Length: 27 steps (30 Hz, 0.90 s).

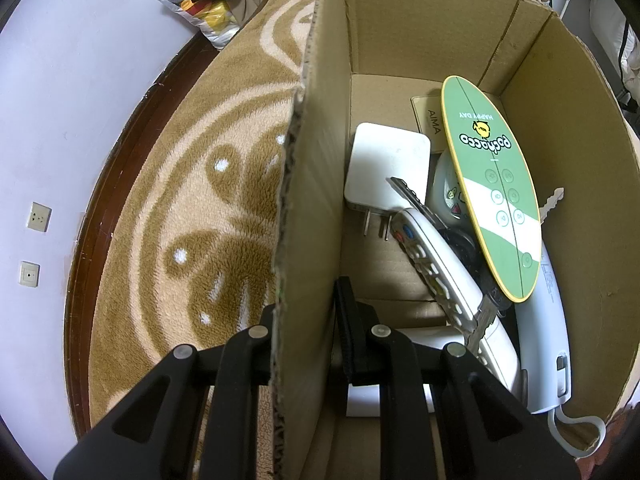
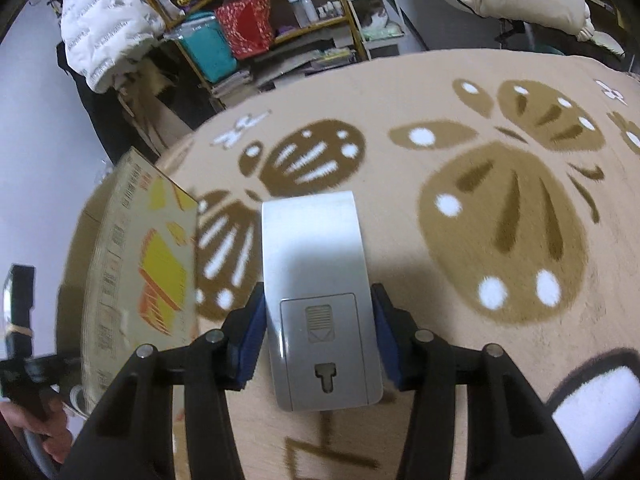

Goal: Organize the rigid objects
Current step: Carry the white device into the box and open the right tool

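My left gripper (image 1: 308,320) is shut on the left wall of an open cardboard box (image 1: 316,184), one finger outside and one inside. In the box lie a white plug adapter (image 1: 386,166), a white remote (image 1: 444,280), a green oval board (image 1: 494,196), keys (image 1: 552,202) and a white handset (image 1: 546,344). My right gripper (image 2: 320,328) is shut on a grey-white remote (image 2: 320,300), back side up, held above the butterfly blanket (image 2: 500,220). The box (image 2: 132,280) also shows at the left of the right wrist view.
The brown and cream blanket (image 1: 192,208) covers the surface around the box. A dark wooden edge (image 1: 100,200) and a white wall lie to the left. Shelves with bags and bottles (image 2: 260,28) and white jackets (image 2: 104,20) stand beyond the blanket.
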Each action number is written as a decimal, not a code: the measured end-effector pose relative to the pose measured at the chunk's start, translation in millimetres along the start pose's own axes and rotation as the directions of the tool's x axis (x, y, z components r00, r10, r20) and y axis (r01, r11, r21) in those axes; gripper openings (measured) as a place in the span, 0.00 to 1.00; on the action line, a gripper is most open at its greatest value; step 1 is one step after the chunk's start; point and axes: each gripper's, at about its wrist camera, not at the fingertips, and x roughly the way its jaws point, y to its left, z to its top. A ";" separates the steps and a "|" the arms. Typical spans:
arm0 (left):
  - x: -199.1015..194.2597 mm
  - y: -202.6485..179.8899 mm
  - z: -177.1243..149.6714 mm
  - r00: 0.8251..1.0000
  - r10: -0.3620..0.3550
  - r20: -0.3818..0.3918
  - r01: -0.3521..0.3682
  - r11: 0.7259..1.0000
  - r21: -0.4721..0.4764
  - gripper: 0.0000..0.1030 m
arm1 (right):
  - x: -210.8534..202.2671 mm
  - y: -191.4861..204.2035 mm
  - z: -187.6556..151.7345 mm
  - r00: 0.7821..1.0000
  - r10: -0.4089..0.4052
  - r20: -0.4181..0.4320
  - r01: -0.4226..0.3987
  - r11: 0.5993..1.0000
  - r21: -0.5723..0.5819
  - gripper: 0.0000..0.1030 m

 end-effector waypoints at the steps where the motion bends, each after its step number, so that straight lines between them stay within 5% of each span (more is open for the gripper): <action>1: 0.0 -0.1 0.1 1.000 0.000 0.000 0.000 1.000 0.000 0.17 | -4.2 2.7 2.9 1.000 0.015 0.015 -0.015 1.000 0.004 0.51; 6: -0.8 -1.6 0.1 1.000 0.008 0.001 -0.008 1.000 0.008 0.17 | -25.5 15.0 14.6 0.992 0.088 0.089 -0.088 0.996 0.000 0.51; 10: -2.0 -3.7 0.0 1.000 0.017 0.004 -0.017 1.000 0.007 0.17 | -35.9 34.8 17.3 0.991 0.064 0.121 -0.054 0.994 -0.090 0.51; 17: -1.6 -0.2 0.3 1.000 -0.011 0.000 0.011 1.000 -0.022 0.17 | -50.4 69.4 18.5 0.973 0.176 0.150 -0.149 0.974 -0.171 0.51; 27: -4.3 -4.5 -0.8 1.000 0.002 0.006 -0.002 1.000 -0.004 0.17 | -53.3 126.5 -3.6 0.917 0.393 0.073 -0.372 0.905 -0.205 0.51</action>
